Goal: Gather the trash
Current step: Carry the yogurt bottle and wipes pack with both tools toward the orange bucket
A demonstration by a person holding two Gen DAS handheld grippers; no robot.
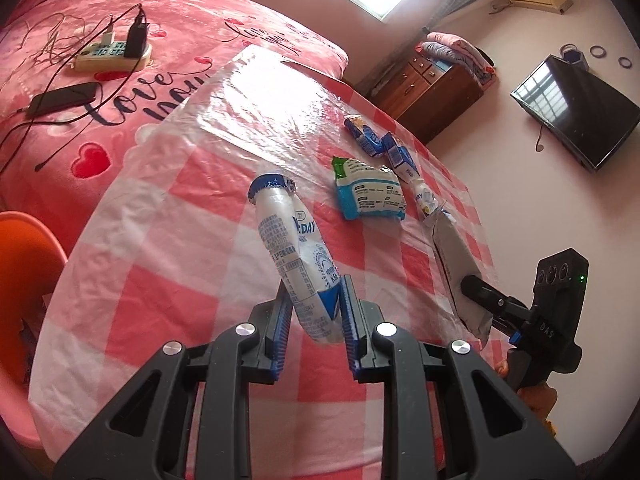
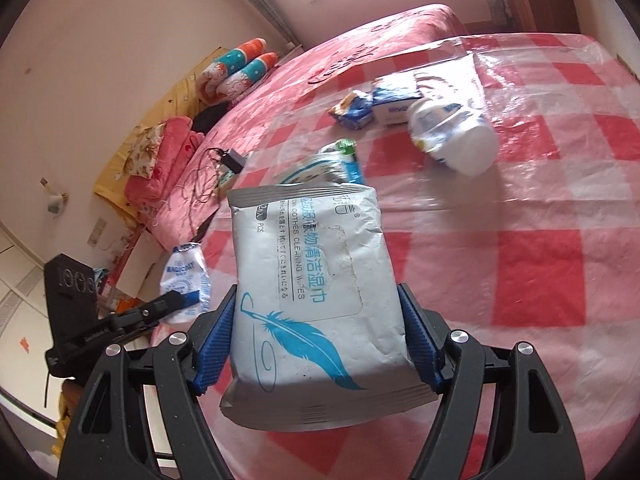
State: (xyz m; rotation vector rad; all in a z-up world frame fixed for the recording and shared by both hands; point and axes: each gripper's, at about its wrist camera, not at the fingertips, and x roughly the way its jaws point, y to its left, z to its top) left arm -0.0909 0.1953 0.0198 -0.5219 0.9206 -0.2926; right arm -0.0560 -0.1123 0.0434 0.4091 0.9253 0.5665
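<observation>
Bed far left, power strip and phone on it. Orange bin-like tub at left edge, partly cut off; cannot tell if meant for the trash.

Left tongs narrow, clamped on crumpled white-and-blue snack wrapper, lifted off the checked counter, dangling upright between the pads.

Mid counter: green-and-blue packet lying flat, two small blue wrappers and a squashed white bottle near it, all loose, none touching the tongs.

Right tongs set wide, gripping flat grey wipes pack by its two long edges, pack raised clear of the counter, tilted forward.

Step in hand, by judgement: both pieces picked, carry-off phase; roughly two of six items lifted, four left.

Next move likely: bring both loads over a trash container, release over it, then back for packet, wrappers, bottle. Wrapper grip near the bottom end, floppy, may swing or slip. Bottle round, could roll when nudged.
</observation>
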